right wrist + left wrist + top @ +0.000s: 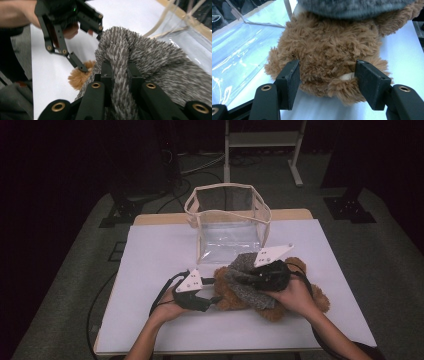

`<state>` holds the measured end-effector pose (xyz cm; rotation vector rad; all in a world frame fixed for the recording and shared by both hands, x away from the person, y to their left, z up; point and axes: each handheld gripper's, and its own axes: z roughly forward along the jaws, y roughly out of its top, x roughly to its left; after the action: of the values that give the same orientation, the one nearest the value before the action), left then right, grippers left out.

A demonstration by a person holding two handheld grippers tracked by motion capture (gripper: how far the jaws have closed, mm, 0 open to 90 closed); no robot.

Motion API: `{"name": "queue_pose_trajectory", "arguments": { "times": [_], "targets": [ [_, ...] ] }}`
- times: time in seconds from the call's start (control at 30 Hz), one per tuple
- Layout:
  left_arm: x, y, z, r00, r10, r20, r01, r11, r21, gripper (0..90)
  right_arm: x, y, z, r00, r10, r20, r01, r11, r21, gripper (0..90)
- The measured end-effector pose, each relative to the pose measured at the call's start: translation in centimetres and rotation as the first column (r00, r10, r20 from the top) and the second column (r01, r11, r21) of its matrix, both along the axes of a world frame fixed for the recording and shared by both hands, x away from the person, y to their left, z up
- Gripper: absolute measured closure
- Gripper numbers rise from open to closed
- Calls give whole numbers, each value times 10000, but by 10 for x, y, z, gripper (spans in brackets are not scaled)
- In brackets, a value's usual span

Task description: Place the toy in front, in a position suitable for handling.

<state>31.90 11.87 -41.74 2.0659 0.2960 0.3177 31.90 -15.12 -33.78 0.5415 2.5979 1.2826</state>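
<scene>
White sheeting covers the bench [165, 250], which stands on grey floor with dark surroundings, and a metal frame [262, 140] rises beyond its far edge. Next in size, a clear plastic bag with cream trim [227, 217] stands open at the far middle of the bench, its mouth upward and its see-through front lying forward onto the sheet. Just in front of it lies a brown teddy bear [235, 295], stretched across the near right half of the bench, with a grey knitted sweater [245, 280] bunched over its middle. The person's forearms come in from the near edge. The right gripper [260, 275] lies over the bear's body, and in the right gripper view its fingers [105, 75] are pinched tight on a raised fold of the sweater's fabric [120, 75]. The left gripper [212, 301] lies low at the bear's left end; in the left gripper view its fingers [288, 80] stand at a narrow spread, pressed into the brown fur [327, 57] from both sides and holding the bear. A small pale patch [347, 76] shows in the fur near one finger.
</scene>
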Motion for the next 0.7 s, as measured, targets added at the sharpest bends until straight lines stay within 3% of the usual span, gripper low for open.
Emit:
{"name": "queue_pose_trajectory", "arguments": {
  "times": [0.07,0.13,0.23,0.37,0.43,0.53,0.7],
  "targets": [
    [0,3,1,10000,55,-13,-55,10000,-43,372,0,1,-4,9999,152,-2,-152,9996,-229,789],
    [1,6,2,9999,119,22,-119,9999,-54,371,-2,-6,-7,9999,68,-151,-70,9999,-140,790],
    [1,9,3,9999,153,13,-153,9999,-66,365,-6,-23,-13,9992,-213,-328,211,9997,-84,789],
    [2,11,4,9998,192,9,-192,9998,-8,356,-16,-51,-26,9957,-787,-486,761,9957,-526,789],
    [2,12,4,9997,225,-3,-225,9997,-27,355,-21,-60,-29,9939,-876,-668,847,9954,-446,789],
    [2,10,3,9998,194,-4,-194,9998,12,355,-28,-61,-28,9946,-866,-577,845,9957,-383,789],
    [1,3,-1,10000,-58,-27,59,10000,80,369,-30,-41,-20,9985,-470,-268,463,9986,-243,790]
  ]
}}
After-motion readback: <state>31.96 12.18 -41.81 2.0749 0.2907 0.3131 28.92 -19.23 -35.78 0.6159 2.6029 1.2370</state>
